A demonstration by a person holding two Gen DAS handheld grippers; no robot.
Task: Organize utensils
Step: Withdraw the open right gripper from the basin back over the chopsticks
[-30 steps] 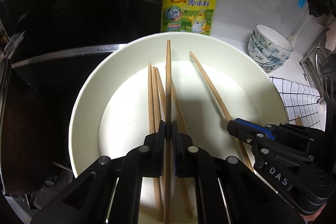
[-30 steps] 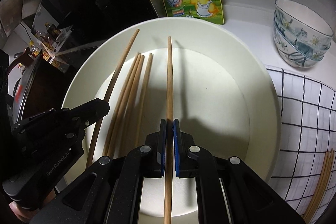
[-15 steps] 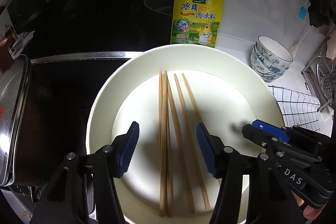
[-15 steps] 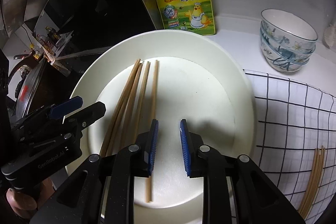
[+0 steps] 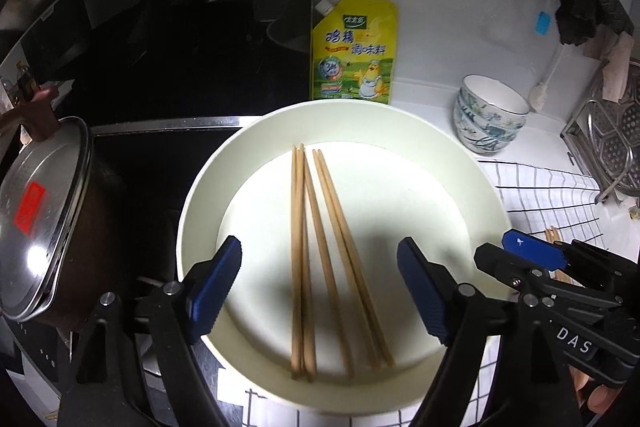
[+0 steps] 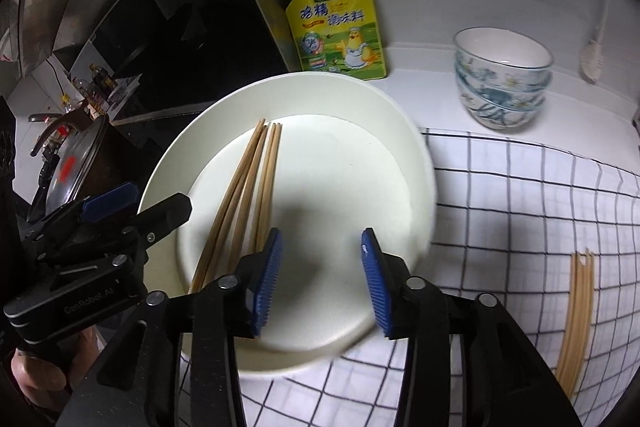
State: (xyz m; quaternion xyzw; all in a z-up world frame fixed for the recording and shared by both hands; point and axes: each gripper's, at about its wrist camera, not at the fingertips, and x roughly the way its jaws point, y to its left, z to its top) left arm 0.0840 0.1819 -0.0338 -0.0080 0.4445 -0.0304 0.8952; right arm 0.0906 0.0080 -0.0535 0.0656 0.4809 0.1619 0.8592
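Several wooden chopsticks (image 5: 316, 251) (image 6: 248, 195) lie side by side in a wide cream plate (image 5: 472, 179) (image 6: 404, 155). My left gripper (image 5: 320, 283) hovers above them, its jaws opening wide with nothing gripped; the chopsticks lie loose on the plate beneath the gap. My right gripper (image 6: 318, 271) hangs over the plate's bare right part, its jaws opening too, nothing between them. Each gripper shows in the other's view: the right one (image 5: 560, 279) at the plate's right edge, the left one (image 6: 104, 227) at its left edge. More chopsticks (image 6: 576, 315) lie on the checked cloth to the right.
A yellow seasoning pouch (image 5: 354, 53) (image 6: 340, 27) leans on the white wall behind the plate. Stacked patterned bowls (image 5: 490, 115) (image 6: 502, 79) stand at the right. A lidded pot (image 5: 40, 219) sits on the black hob at left. A metal rack (image 5: 616, 139) is far right. A checked cloth (image 6: 520, 227) covers the counter.
Both grippers were shut on a chopstick each; they let go, opened and drew up and back. The two chopsticks now lie with the others on the plate.
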